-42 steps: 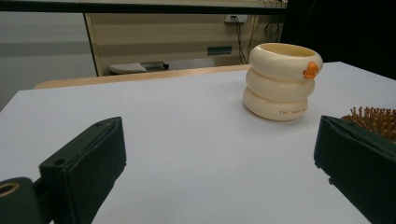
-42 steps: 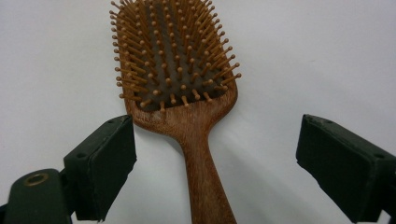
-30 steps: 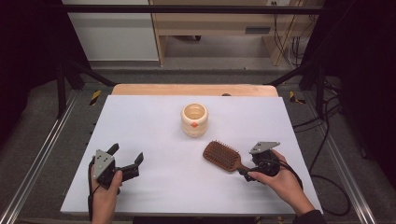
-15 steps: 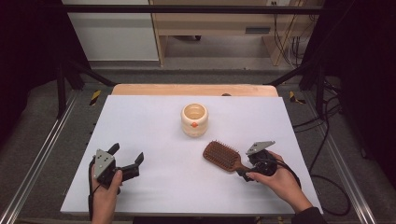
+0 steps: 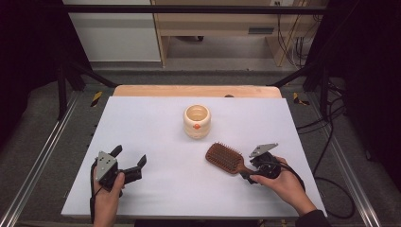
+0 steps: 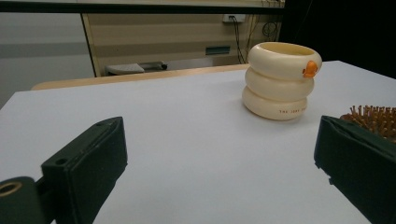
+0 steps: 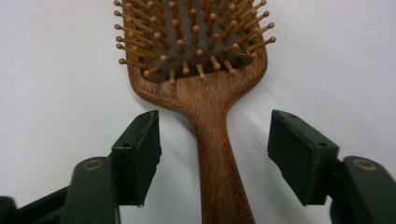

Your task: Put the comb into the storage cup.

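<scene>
Right tool (image 7: pixel 212 156) straddles the handle of the wooden hairbrush (image 5: pixel 226 158): its jaws have just been closing, yet a gap shows on either side of the handle, so the pads do not press on it. Under everything lies the white bench (image 5: pixel 156 127), the biggest thing here. Next in size, a cream ringed cup (image 5: pixel 196 121) with an orange knob stands upright near the middle, apart from the brush. The brush lies flat, bristles up, at the near right of the bench, handle toward the person's right hand. Left tool (image 5: pixel 126 164) rests at the near left, jaws spread wide on nothing. By my judgement the approach is done; the pinch and the lift remain.
</scene>
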`<state>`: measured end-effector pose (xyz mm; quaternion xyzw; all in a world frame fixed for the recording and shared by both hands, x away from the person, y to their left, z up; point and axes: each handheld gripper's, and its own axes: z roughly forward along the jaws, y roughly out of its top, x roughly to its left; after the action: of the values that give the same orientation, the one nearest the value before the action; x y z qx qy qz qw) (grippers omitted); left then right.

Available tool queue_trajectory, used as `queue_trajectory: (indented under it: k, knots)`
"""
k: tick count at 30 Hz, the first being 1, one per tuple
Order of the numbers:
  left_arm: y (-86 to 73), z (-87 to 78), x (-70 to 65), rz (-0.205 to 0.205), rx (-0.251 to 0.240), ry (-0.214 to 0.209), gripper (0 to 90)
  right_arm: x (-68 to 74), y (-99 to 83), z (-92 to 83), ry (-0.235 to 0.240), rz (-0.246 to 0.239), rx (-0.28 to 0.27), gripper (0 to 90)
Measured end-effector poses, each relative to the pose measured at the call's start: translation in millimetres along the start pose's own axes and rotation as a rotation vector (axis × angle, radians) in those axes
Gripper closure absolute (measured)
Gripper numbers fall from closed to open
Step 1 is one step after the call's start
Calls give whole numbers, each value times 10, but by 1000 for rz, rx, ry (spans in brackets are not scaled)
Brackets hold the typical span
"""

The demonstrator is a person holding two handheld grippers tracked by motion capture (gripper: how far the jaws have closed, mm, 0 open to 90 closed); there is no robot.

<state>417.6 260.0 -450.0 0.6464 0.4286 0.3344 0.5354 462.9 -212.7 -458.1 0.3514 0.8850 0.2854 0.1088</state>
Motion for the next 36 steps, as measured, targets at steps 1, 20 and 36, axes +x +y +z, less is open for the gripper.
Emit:
queue_trajectory:
  k: [1,20,36]
  knots:
    - [1,0,0,2,0,0,28,2,1,3,7,3,3,367]
    - [1,1,-1,5,3,0,31,74,82,78,28,-22,90,531]
    - [0,7,3,1,5,0,31,93,145,83,1,-11,162,646]
